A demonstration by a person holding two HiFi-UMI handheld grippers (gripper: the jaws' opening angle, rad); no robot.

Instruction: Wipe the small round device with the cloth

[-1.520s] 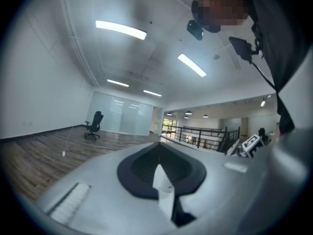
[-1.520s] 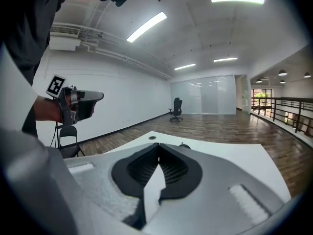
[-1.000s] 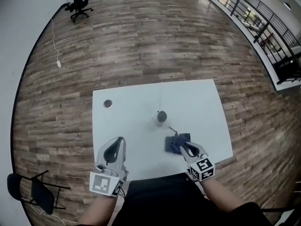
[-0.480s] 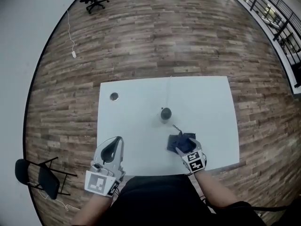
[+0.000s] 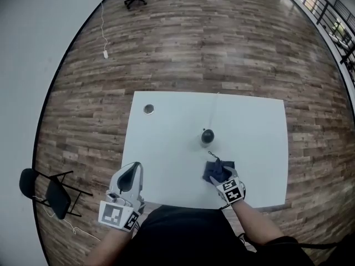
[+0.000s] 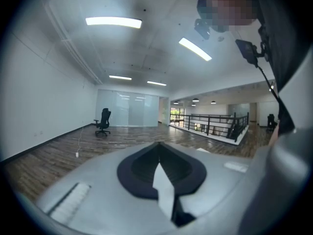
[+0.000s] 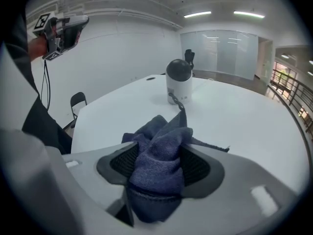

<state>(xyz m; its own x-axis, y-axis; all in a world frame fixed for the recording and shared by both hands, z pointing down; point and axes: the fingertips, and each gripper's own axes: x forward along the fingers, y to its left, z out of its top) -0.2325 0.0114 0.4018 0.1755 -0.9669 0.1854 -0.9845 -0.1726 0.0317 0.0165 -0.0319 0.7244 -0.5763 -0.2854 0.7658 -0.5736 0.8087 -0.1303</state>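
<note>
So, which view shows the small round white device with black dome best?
The right gripper view: the device stands close on the white table, behind the blue cloth. The head view shows it tiny, from above. The left gripper view misses it.

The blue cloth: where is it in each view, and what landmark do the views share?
Head view: blue cloth on the white table, low, right of centre.
Left gripper view: not in it.
Right gripper view: blue cloth bottom centre, bunched in the foreground.
Landmark: small round device, just beyond it in both views.
</note>
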